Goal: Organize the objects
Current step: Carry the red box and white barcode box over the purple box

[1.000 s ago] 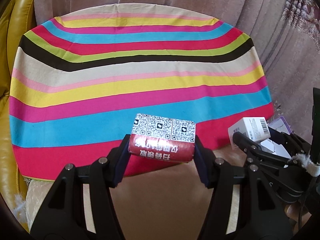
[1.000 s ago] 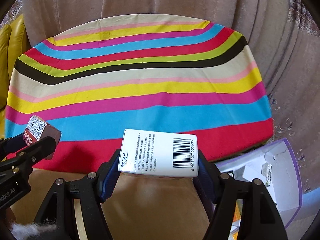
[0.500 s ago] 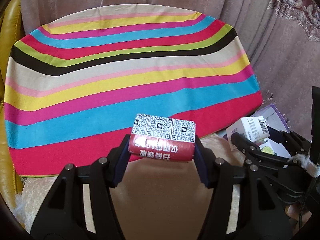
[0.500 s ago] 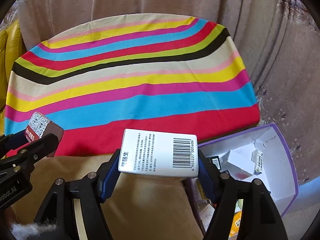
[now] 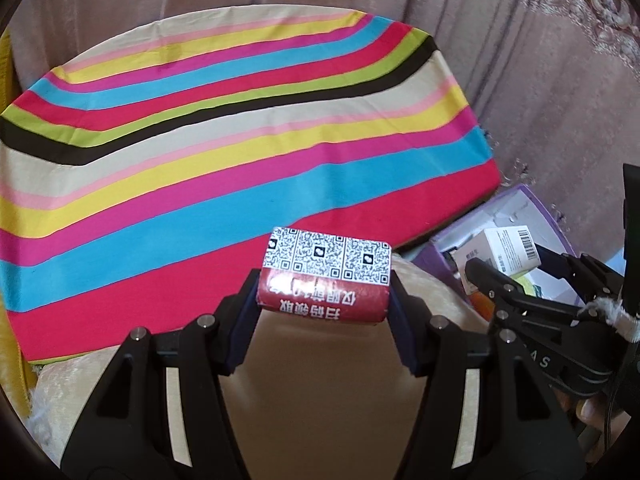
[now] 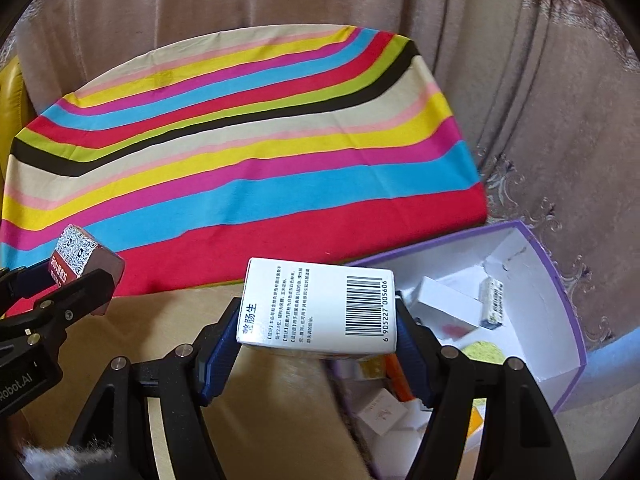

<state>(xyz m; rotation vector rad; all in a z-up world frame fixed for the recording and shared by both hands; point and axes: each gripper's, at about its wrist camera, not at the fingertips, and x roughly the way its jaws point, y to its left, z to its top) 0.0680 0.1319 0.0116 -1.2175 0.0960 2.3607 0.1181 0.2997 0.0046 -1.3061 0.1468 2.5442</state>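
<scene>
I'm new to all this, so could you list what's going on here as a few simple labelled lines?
left gripper: fingers clamped on a red packet with square codes
right gripper: fingers clamped on a white box with a barcode
surface: striped cloth
container: open purple box at right, small packages inside
backdrop: curtain

Left gripper (image 5: pixel 324 292) clamped on red box (image 5: pixel 325 276), right gripper (image 6: pixel 320 320) beside it, clamped on white box (image 6: pixel 320 308), both angled downward
</scene>
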